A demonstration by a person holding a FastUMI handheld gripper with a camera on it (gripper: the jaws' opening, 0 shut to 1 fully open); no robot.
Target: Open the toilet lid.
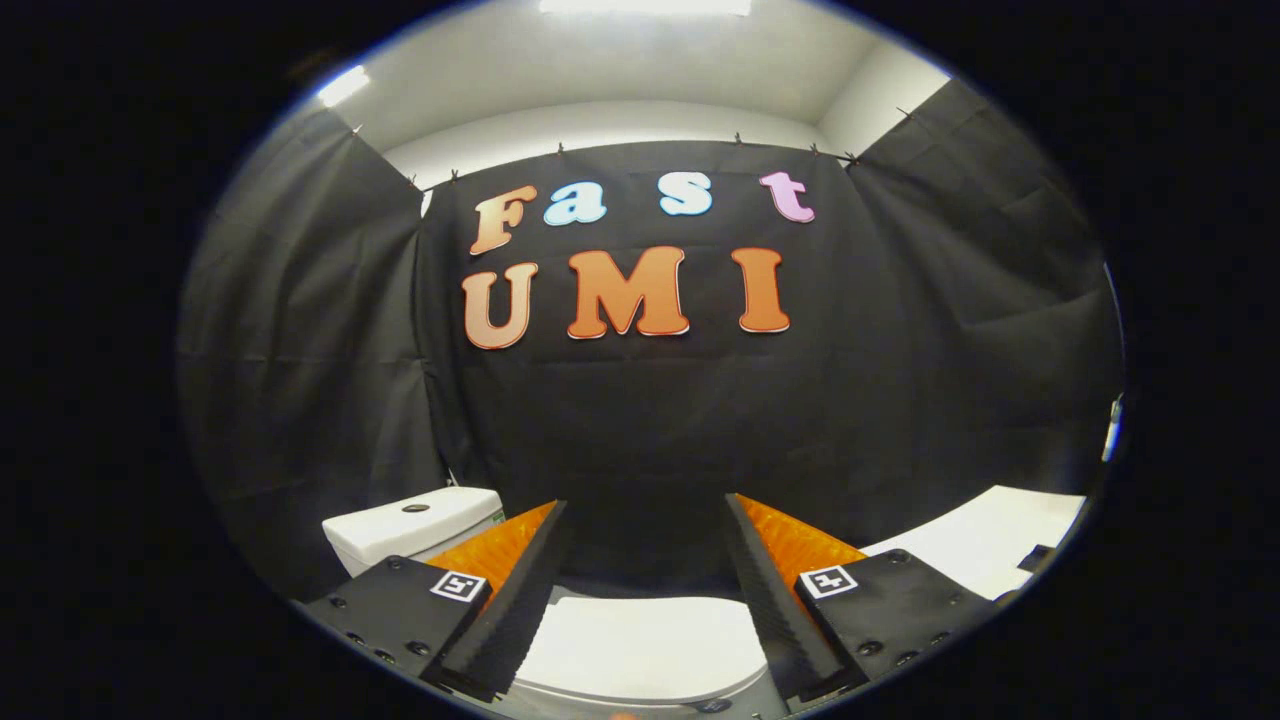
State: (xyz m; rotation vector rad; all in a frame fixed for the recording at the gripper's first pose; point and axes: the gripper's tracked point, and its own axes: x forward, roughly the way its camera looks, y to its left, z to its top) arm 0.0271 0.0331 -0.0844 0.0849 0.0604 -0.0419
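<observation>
A white toilet stands low in front of the black booth wall. Its closed lid [640,640] lies flat below and between my two fingers, with its rounded front edge nearest to me. The white tank [400,530], with a round flush button on top, stands behind my left finger. My gripper [645,515] hovers above the lid, open wide, with nothing between its fingers. The fingers do not touch the lid.
Black cloth walls close in the booth at the back and on both sides. A white flat surface [985,540] with a small dark object on it lies beyond my right finger.
</observation>
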